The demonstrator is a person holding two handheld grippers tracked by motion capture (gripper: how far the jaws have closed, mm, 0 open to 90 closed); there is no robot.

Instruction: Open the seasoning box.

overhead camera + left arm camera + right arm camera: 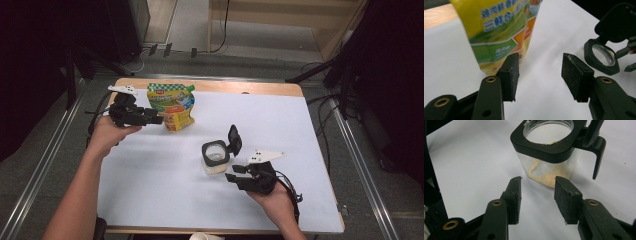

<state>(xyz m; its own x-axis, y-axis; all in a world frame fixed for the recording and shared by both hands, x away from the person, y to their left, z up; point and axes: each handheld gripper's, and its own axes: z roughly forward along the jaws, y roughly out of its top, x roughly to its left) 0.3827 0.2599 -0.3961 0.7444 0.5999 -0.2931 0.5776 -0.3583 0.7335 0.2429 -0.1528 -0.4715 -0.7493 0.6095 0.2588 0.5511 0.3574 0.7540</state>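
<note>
Bright, even overhead light on the table (150, 200); dark surroundings, soft shadows.

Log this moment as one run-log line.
left gripper: open, beside standing pouch, not gripping | right gripper: open, just short of jar | jar lid: flipped open | jar: little powder inside

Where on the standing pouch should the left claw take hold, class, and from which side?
Probably the pouch at mid-body, from its left side, where the left claw already waits with open jaws. The pouch stands upright and is flat, so the pads could press its front and back faces. Its base spreads wider and the spout sits at a top corner, so the middle looks the steadiest grip.
</note>
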